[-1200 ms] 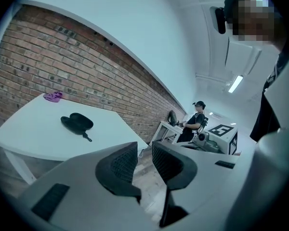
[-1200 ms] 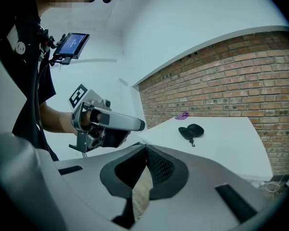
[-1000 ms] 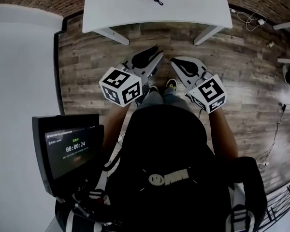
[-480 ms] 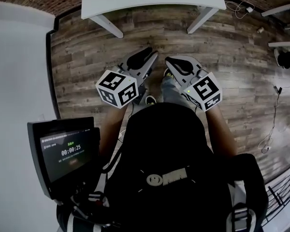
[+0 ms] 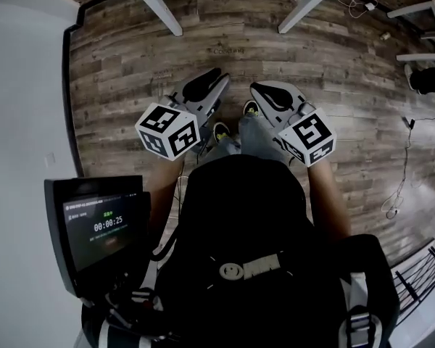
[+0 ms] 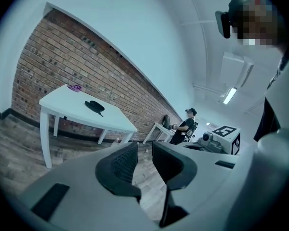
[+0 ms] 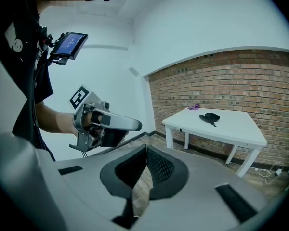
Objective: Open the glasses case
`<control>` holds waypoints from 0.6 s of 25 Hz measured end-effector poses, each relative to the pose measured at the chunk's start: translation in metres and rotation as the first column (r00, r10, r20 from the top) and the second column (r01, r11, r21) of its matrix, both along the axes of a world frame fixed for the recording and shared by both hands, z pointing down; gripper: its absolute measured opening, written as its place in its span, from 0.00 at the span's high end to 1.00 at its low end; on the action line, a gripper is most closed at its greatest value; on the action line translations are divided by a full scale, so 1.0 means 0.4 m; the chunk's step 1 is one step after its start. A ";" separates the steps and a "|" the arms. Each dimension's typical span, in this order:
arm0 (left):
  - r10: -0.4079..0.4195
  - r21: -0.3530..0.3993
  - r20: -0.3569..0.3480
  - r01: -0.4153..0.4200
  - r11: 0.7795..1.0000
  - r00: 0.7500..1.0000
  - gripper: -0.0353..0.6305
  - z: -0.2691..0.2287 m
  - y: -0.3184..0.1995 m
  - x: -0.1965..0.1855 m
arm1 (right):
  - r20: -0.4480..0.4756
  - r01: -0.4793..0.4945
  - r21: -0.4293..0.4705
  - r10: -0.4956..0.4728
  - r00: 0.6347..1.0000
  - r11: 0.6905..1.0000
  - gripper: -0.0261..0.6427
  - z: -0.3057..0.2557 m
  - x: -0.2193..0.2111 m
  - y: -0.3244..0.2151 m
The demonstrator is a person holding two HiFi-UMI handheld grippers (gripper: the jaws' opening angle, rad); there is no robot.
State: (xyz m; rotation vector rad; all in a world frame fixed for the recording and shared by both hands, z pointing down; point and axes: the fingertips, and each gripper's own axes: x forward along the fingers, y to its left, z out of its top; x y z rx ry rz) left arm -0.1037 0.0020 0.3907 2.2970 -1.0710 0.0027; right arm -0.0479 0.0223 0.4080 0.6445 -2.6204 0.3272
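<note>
**Ana:** Two claws, and neither has anything in it?

**Ben:** Right. The left claw [image 6: 144,148] has its jaws a little apart, with only floor [image 5: 130,71] showing through the gap. The right claw [image 7: 146,150] has its jaws pressed together on nothing.

**Ana:** And the case?

**Ben:** The case [image 6: 94,105] lies shut near the middle of the white table [image 6: 115,121], well apart from both claws. The head view catches only the table's near edge and legs.

**Ana:** So how is this step done well?

**Ben:** I'd call it the approach. Come up square to the table and part the right jaws before reaching. Then one claw should pin the base while the other works the lid. A thin dark tab sticks out of the case. It may be a zip pull, but I cannot tell from here.

**Ana:** Counts?

**Ben:** One case, one small purple thing [image 6: 75,87] near the table's far corner, one table under both, and two claws. Further back there is a second table [image 6: 156,129] with one person [image 6: 185,125] at it.
</note>
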 end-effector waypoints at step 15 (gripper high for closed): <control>-0.018 0.017 0.082 0.016 1.000 0.996 0.94 -0.034 0.315 0.233 | 0.020 -0.034 -0.025 0.034 0.999 0.999 0.95 0.002 0.208 0.301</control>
